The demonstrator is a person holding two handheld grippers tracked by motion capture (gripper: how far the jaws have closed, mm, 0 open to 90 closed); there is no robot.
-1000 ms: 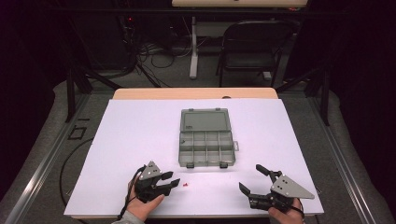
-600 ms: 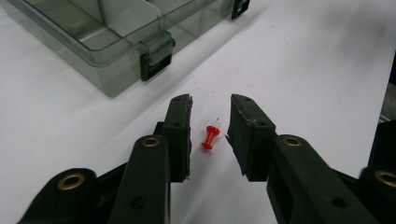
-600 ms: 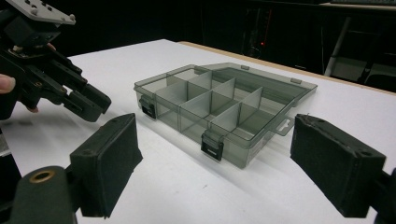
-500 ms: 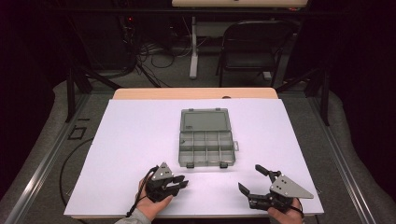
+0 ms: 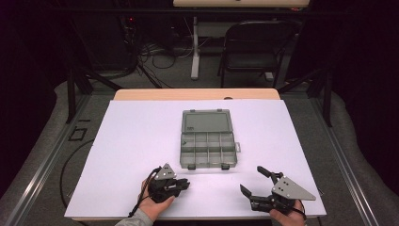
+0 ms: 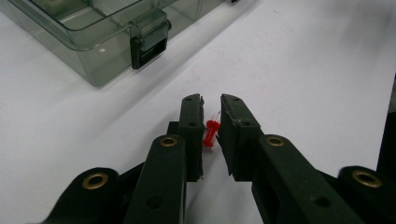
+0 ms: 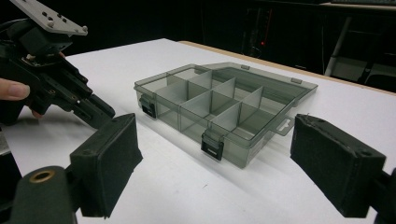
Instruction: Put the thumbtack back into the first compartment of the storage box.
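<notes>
A small red LED [image 6: 211, 134] with thin wire legs lies on the white table sheet [image 5: 141, 141]. My left gripper [image 6: 211, 100] is down at the sheet with the LED between its pads. Its jaws have just been closing and stand a narrow slit apart, the left pad [image 6: 194, 135] against the LED and a sliver of gap at the right one. In the high view the left gripper [image 5: 186, 182] is at the front edge, left of centre. My right gripper [image 5: 251, 180] rests at the front right, wide open and holding nothing, and it faces the box [image 7: 224, 107].
A smoky clear compartment box [image 5: 207, 155] lies open mid-table with its lid [image 5: 206, 121] folded back. Its black latches [image 6: 148, 46] face the front edge, just beyond the left gripper. Table frame rails, cables and a chair [image 5: 256, 47] surround the table.
The left gripper has slid right and forward over the red LED, and its jaws have narrowed around it. The right gripper has stayed in place.
</notes>
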